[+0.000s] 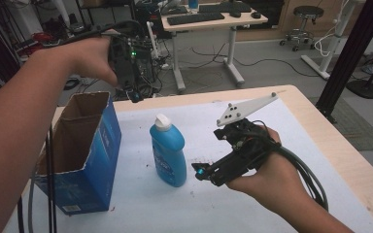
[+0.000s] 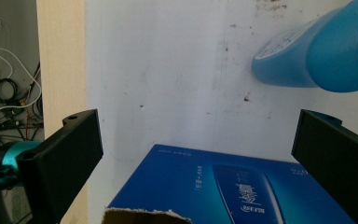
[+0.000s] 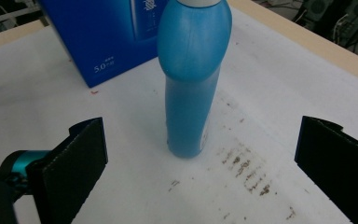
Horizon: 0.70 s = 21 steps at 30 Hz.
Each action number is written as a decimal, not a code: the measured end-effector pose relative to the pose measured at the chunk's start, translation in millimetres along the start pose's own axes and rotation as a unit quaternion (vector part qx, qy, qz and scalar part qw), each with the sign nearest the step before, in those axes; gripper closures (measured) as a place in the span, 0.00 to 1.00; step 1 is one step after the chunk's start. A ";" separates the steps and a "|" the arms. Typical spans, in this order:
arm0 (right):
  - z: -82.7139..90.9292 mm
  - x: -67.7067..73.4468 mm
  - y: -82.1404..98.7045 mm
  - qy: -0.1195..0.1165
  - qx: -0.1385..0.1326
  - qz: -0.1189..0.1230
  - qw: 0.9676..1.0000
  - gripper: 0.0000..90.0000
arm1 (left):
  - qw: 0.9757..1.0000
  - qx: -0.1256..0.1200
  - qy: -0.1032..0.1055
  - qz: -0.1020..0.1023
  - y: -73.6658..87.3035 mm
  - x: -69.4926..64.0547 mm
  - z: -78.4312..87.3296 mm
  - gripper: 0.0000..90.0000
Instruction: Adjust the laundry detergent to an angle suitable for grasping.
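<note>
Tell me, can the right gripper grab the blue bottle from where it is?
Probably yes. The right gripper is open and points at the upright blue bottle, with bare table between them. The box stands on the bottle's other side.

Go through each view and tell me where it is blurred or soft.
High view: fairly sharp, blue bottle and box crisp. Left gripper view: bottle soft, close up; box print readable. Right gripper view: bottle fairly sharp, near jaws slightly soft.

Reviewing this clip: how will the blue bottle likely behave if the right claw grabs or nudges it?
The blue bottle stands upright, tall on a narrow base, so a push near its white cap would probably tip it. Its smooth, rounded plastic looks slippery, so it may slide between the right claw pads. How full it is can't be told, so weight is uncertain.
</note>
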State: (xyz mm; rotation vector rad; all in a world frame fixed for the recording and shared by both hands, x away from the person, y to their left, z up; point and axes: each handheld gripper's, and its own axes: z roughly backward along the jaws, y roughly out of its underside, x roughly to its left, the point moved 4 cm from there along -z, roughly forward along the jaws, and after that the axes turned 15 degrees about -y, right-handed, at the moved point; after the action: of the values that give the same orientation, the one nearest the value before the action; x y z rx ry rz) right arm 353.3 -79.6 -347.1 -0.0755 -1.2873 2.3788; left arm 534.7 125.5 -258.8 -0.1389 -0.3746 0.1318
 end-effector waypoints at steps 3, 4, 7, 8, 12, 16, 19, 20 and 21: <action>-15.0 -2.1 2.0 0.001 -0.019 -0.007 1.000 0.02 | 1.000 0.000 -0.001 0.001 1.7 0.1 2.4 0.02; -18.3 -2.5 2.6 0.002 -0.021 -0.007 1.000 0.02 | 1.000 0.000 -0.001 0.001 1.6 0.1 2.2 0.02; -26.7 -4.0 3.5 0.004 -0.028 -0.009 1.000 0.02 | 1.000 0.002 0.000 -0.002 1.3 -0.1 2.1 0.02; -29.5 -4.8 3.4 0.003 -0.032 -0.009 0.999 0.02 | 1.000 0.002 0.000 -0.002 1.3 -0.1 2.1 0.02; -35.1 -5.7 3.0 0.004 -0.037 -0.012 0.999 0.02 | 1.000 -0.001 0.001 -0.001 0.7 -0.2 2.3 0.02; -51.1 -9.1 -2.0 0.008 -0.055 -0.013 0.998 0.02 | 1.000 -0.001 0.000 -0.001 0.4 0.1 1.3 0.02; -58.6 -11.3 -4.4 0.011 -0.065 -0.014 0.998 0.02 | 1.000 -0.001 -0.001 -0.002 0.7 0.3 1.3 0.02; -58.6 -11.3 -4.4 0.011 -0.065 -0.014 0.998 0.02 | 1.000 -0.001 -0.001 -0.002 0.7 0.3 1.3 0.02; -60.6 -12.3 -5.1 0.013 -0.069 -0.015 0.997 0.02 | 1.000 -0.001 0.000 -0.002 0.9 0.3 1.0 0.02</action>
State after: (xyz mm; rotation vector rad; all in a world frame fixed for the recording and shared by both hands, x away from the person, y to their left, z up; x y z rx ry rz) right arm 381.2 -34.4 -379.2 -0.1273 -1.4279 2.2546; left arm 534.6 126.6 -258.0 -0.1410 -0.3755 0.1282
